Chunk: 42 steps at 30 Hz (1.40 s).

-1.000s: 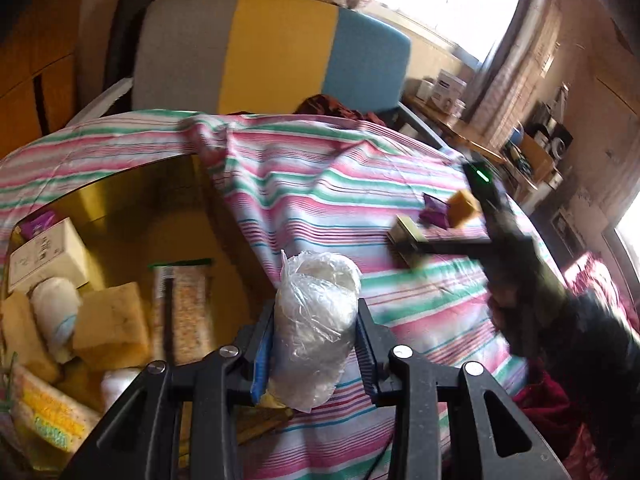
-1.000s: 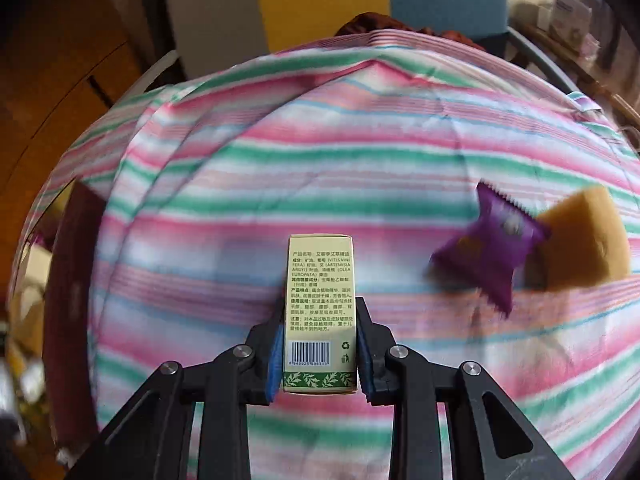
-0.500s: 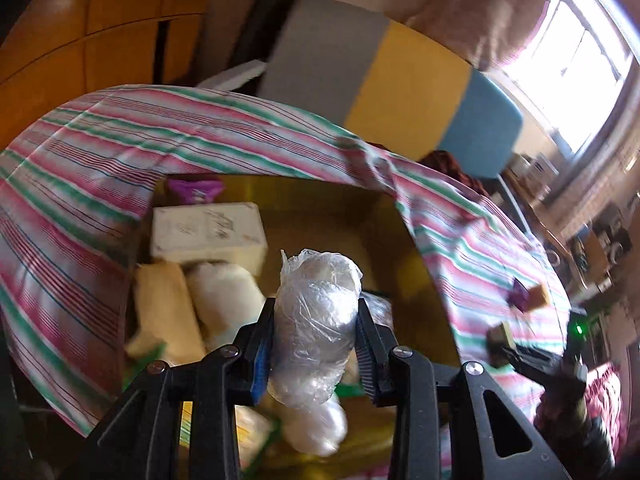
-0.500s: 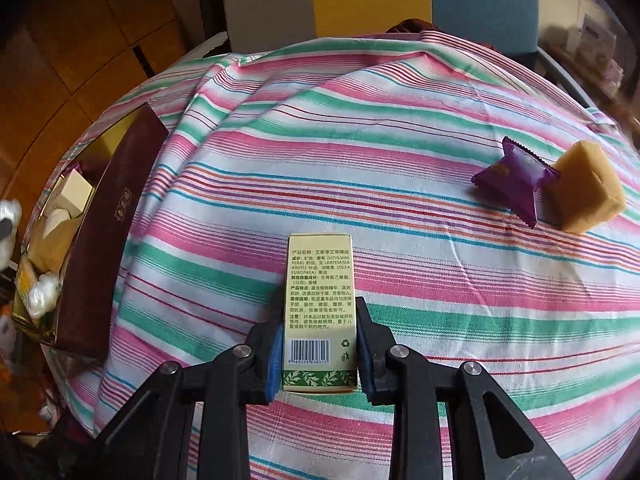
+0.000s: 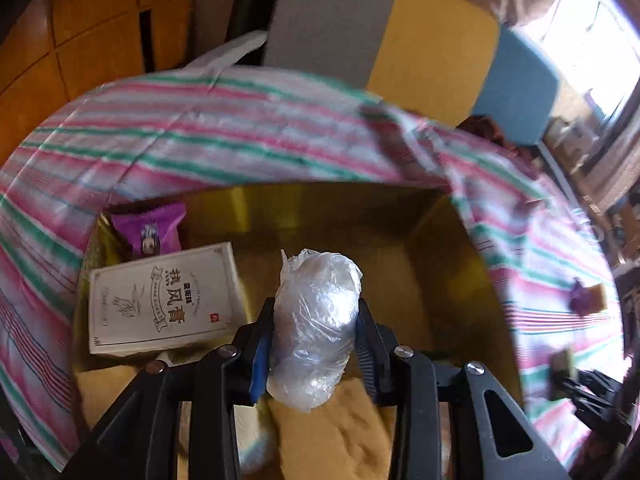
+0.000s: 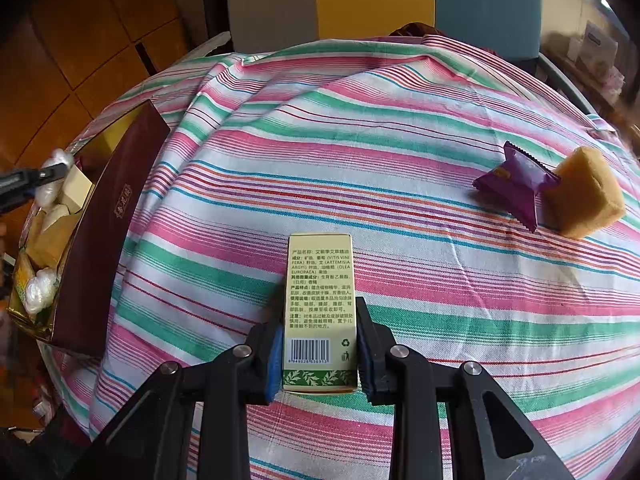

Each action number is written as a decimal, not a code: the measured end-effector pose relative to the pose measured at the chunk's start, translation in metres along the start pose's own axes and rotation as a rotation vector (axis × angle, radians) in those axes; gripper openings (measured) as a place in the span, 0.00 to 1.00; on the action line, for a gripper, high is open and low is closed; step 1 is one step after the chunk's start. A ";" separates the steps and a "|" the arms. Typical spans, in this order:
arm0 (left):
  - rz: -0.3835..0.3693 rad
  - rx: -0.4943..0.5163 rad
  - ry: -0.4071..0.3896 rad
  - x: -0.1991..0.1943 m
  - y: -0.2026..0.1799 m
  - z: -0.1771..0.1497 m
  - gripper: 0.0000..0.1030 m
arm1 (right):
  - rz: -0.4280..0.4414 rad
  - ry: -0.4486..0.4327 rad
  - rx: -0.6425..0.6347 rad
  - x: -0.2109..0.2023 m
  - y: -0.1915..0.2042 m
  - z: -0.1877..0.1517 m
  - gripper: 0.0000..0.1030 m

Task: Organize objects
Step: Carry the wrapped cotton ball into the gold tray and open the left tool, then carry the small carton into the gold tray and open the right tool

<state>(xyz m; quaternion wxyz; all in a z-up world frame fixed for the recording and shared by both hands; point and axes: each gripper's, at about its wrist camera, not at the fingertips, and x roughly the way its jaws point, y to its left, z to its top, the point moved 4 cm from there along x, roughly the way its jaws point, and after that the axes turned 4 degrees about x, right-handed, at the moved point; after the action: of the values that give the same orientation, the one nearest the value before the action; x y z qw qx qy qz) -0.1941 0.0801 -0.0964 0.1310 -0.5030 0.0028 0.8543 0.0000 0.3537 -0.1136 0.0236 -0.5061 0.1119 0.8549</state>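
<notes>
Below the left gripper [image 5: 316,344] lies the gold-lined box [image 5: 448,280], over which its jaws are opening around the plastic-wrapped bundle [image 5: 316,320], a drop-off by my reading. The right gripper [image 6: 320,340] pinches the green-and-cream carton [image 6: 320,304] above the striped cloth [image 6: 360,160]; it likely goes to the box next, far to its left.
</notes>
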 end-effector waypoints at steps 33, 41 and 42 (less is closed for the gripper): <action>0.069 0.054 -0.264 -0.133 0.009 -0.069 0.43 | 0.183 -0.111 -0.092 -0.031 0.166 0.068 0.29; 0.054 0.007 -0.254 -0.130 0.029 -0.079 0.43 | 0.195 -0.067 -0.143 0.006 0.249 0.096 0.29; 0.052 0.001 -0.250 -0.129 0.032 -0.081 0.43 | 0.181 -0.058 -0.146 0.013 0.254 0.097 0.29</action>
<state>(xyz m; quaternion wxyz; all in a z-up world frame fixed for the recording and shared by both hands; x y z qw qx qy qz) -0.0726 0.0101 -0.0295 0.1083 -0.3923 -0.0003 0.9134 -0.1291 0.1264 -0.0377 -0.0875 -0.4692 0.0941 0.8737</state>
